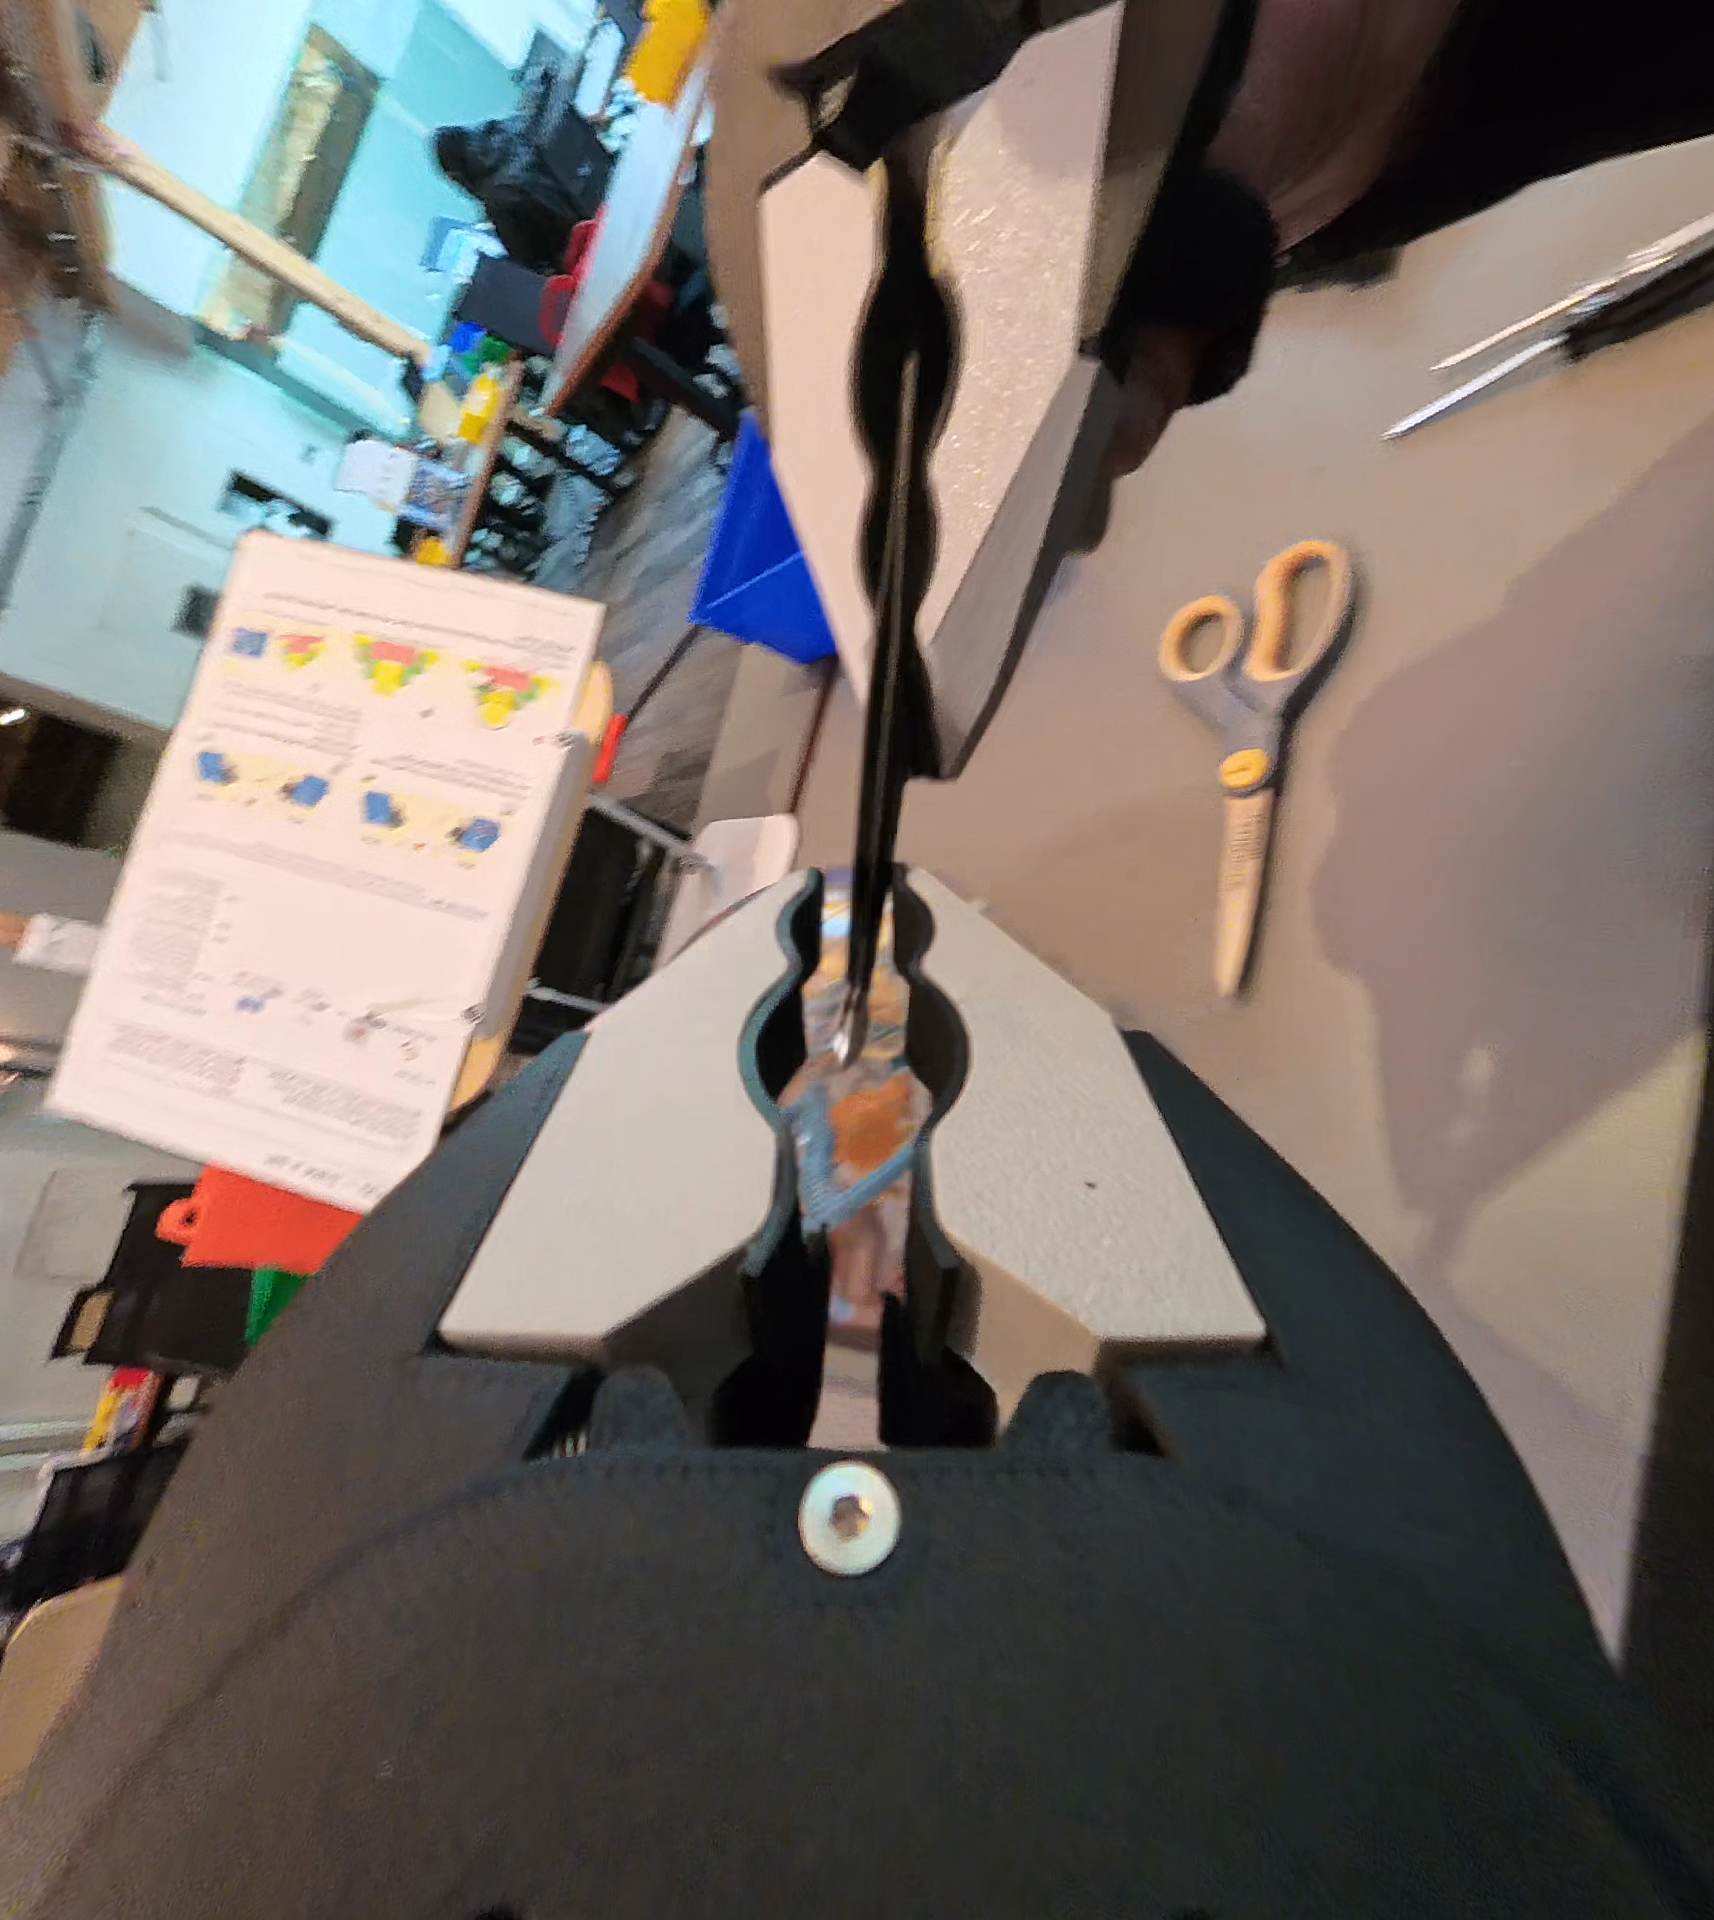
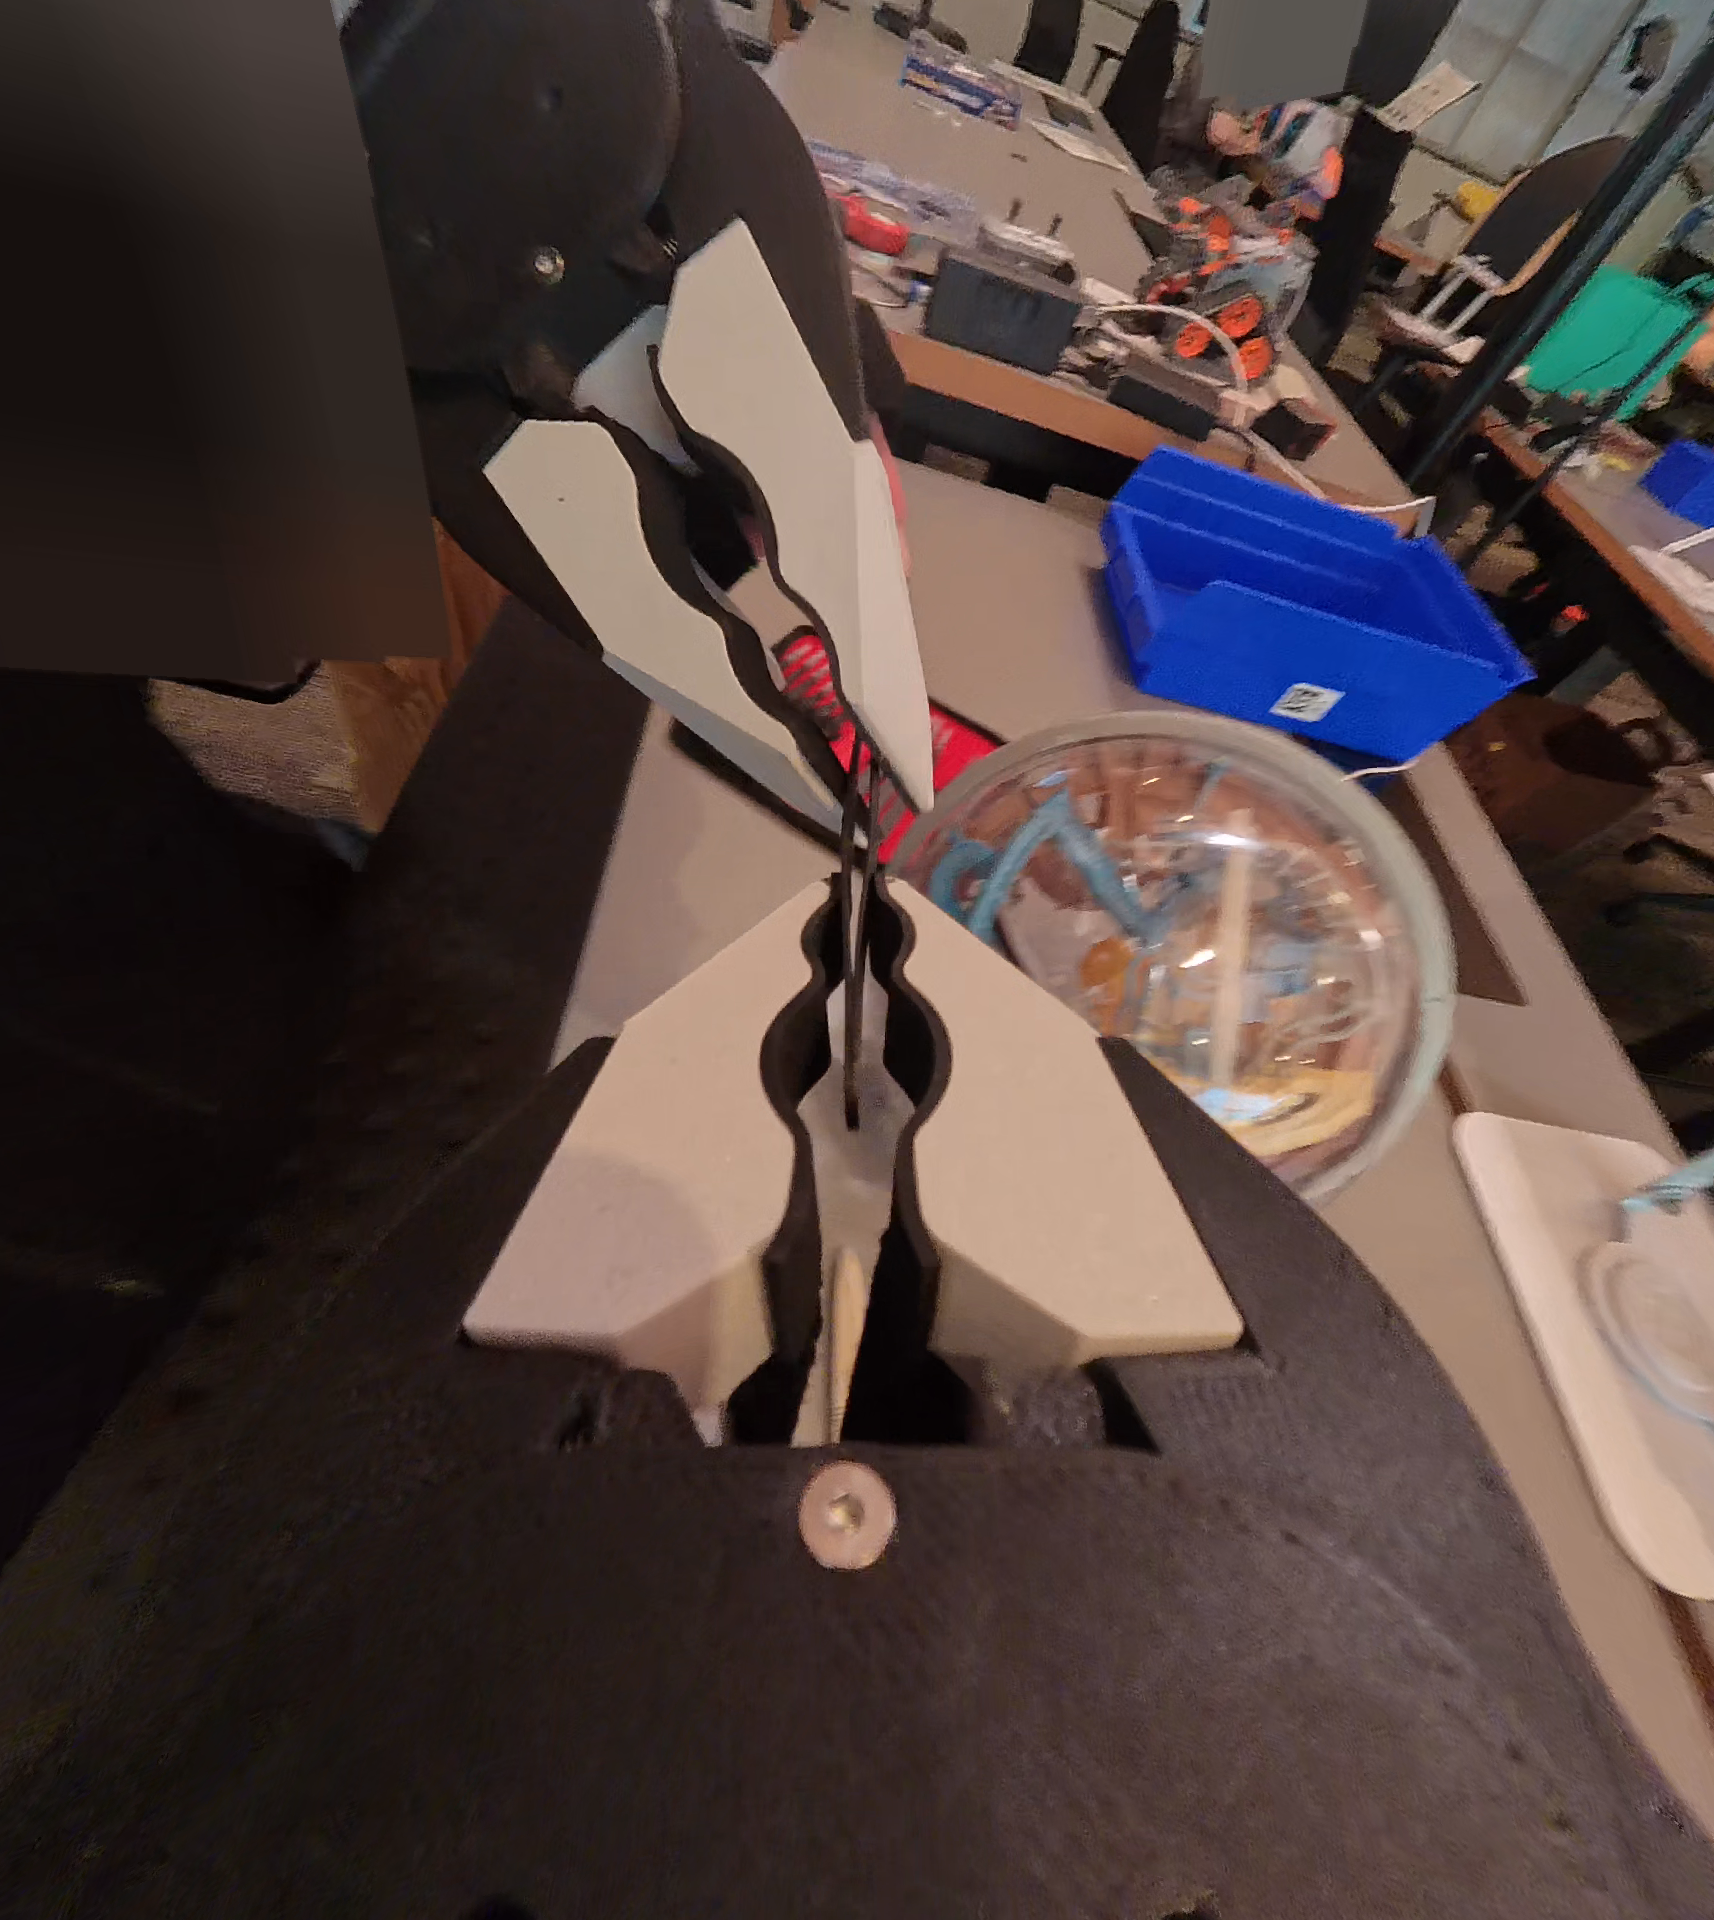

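Where black tweezers (image 1: pixel 884 623) bridge left gripper (image 1: pixel 858 883) and right gripper (image 2: pixel 858 894) in the air over the tabletop (image 1: pixel 1455 831), both jaws pinched together on them: probably light, springy, slick, best gripped mid-arm.

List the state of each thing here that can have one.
tweezers: held at both ends, off the table.
left gripper: fingers shut on tweezers.
right gripper: fingers shut on tweezers.
scissors: closed, lying flat.
blue bin: upright.
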Action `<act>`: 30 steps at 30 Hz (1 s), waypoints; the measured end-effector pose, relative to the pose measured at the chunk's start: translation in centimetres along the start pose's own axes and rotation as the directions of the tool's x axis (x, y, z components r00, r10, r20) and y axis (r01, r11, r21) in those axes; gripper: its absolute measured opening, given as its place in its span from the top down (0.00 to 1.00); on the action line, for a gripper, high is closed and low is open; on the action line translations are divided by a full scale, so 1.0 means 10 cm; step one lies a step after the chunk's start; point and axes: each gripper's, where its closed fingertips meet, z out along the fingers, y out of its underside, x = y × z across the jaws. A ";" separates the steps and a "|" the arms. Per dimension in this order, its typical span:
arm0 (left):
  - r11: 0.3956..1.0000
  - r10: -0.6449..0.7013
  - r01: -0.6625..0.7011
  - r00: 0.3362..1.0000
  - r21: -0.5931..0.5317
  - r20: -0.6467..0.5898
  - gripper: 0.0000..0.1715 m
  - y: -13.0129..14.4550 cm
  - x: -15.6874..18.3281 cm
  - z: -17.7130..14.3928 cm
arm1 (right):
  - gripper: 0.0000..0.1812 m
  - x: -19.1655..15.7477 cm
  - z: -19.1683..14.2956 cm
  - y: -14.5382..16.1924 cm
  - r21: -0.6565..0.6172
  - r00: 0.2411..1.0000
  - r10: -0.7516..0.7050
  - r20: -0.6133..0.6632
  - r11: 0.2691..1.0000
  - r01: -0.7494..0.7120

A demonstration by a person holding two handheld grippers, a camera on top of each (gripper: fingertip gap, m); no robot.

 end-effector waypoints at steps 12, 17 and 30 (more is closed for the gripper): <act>0.805 -0.571 0.593 0.777 0.003 -0.266 0.65 1.23 -0.92 0.26 | 0.98 1.10 0.41 0.22 -0.262 0.954 -0.219 -0.203 0.951 0.163; 0.711 -0.628 0.702 0.618 -0.027 -0.472 0.66 1.43 -0.84 0.51 | 0.98 1.33 0.49 0.33 -0.341 0.928 -0.296 -0.224 0.916 0.210; 0.595 -0.575 0.802 0.464 0.045 -0.673 0.77 1.27 -0.79 0.62 | 0.99 1.50 0.56 0.37 -0.531 0.867 -0.489 -0.093 0.761 0.372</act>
